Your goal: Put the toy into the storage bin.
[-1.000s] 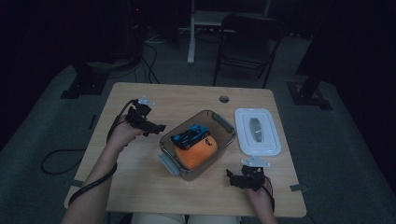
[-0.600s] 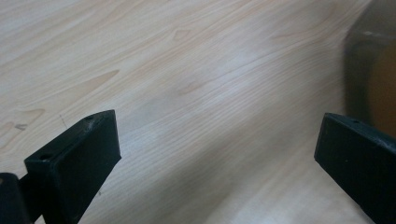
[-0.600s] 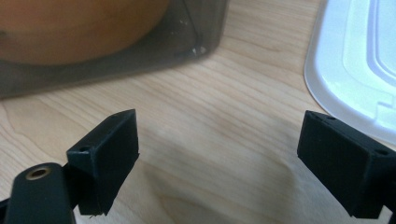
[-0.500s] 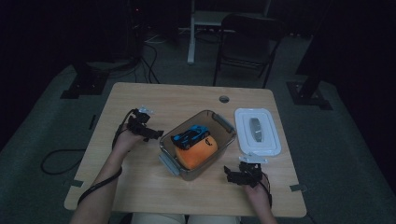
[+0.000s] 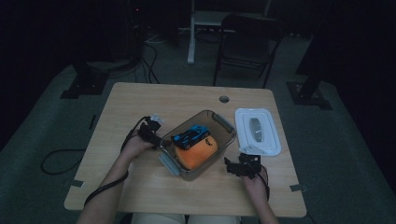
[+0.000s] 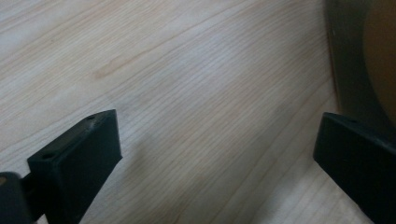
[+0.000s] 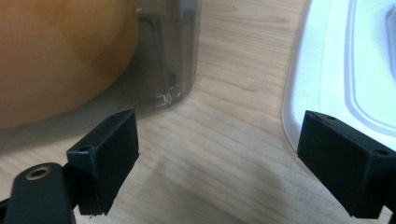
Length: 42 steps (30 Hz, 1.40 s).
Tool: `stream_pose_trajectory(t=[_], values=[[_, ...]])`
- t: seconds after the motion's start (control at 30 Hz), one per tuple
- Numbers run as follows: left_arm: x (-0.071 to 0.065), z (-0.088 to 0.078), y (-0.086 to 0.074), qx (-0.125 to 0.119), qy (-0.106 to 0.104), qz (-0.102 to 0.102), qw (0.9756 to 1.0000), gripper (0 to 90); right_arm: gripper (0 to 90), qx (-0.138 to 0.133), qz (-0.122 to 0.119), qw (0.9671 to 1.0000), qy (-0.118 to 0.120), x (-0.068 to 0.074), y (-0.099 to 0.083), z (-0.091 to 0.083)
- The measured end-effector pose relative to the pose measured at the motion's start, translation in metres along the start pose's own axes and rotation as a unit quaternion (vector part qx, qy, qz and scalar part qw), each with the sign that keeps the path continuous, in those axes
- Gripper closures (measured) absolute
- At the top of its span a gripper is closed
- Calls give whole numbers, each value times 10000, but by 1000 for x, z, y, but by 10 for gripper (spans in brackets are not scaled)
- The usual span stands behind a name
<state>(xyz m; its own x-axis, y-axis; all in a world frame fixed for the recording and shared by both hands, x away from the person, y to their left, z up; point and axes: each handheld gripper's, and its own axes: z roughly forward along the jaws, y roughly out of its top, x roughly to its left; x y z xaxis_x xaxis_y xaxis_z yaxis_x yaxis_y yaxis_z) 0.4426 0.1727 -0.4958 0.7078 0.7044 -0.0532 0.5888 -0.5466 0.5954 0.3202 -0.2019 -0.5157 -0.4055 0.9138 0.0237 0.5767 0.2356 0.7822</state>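
The left tongs have slid in across the counter since a second ago. Back then they were farther off on the left. Now they sit right by the left end of the clear box, close to its grey latch. From the left tongs' own camera I can see both black jaws spread wide with bare wood between them, and the dark wall of the box just past the right one. They hold nothing.

The right tongs have hardly moved. They wait near the front right corner of the box, with the white lid lying flat just beyond them. Their jaws are spread wide too, and nothing is between them but wood. The lid's edge shows beside the right jaw.

The box stands in the middle of the counter, turned a bit sideways. Inside it are 2 things: a blue toy car and a big orange ball that the car leans on.

I think the 2 tongs are closing in from both ends of the box. It looks like the person is getting ready to hold it or steady it, maybe so the lid can go on. Nothing has been grabbed yet.
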Motion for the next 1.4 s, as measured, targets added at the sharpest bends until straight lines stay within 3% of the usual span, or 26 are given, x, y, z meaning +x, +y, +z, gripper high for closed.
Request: stream_pose_trajectory(t=[0.17, 0.37, 0.53, 0.63, 0.73, 0.9, 1.03, 1.23, 1.4], values=[[-5, -5, -5, -29, 6, -43, 10000, 18, 121, -61, 55, 9999, -74, -1, 1, 0], [-26, -12, -13, -78, -44, 235, 9997, 17, 121, -247, 22, 9997, 2, 0, 2, -1], [-38, -18, -21, -146, -128, 261, 9995, 17, 121, -270, -81, 9996, -66, 2, 5, -1], [-44, -20, -25, -120, -189, 331, 9992, 17, 122, -244, -36, 9997, 16, 0, 6, 0], [-47, -22, -26, -118, -51, 375, 9992, 24, 137, -275, -130, 9995, 33, 0, 7, 2], [-54, -26, -29, -37, -20, 390, 9992, 24, 141, -173, -292, 9991, 263, 3, 11, 10], [-57, -30, -30, -65, 54, 385, 9992, 24, 159, -94, -382, 9989, 247, 7, 15, 18], [-62, -34, -30, -183, -10, 298, 9994, 24, 165, -117, -306, 9990, 300, 6, 18, 23], [-71, -33, -29, -173, -83, 371, 9991, 24, 169, -141, -311, 9988, 345, 2, 18, 23]])
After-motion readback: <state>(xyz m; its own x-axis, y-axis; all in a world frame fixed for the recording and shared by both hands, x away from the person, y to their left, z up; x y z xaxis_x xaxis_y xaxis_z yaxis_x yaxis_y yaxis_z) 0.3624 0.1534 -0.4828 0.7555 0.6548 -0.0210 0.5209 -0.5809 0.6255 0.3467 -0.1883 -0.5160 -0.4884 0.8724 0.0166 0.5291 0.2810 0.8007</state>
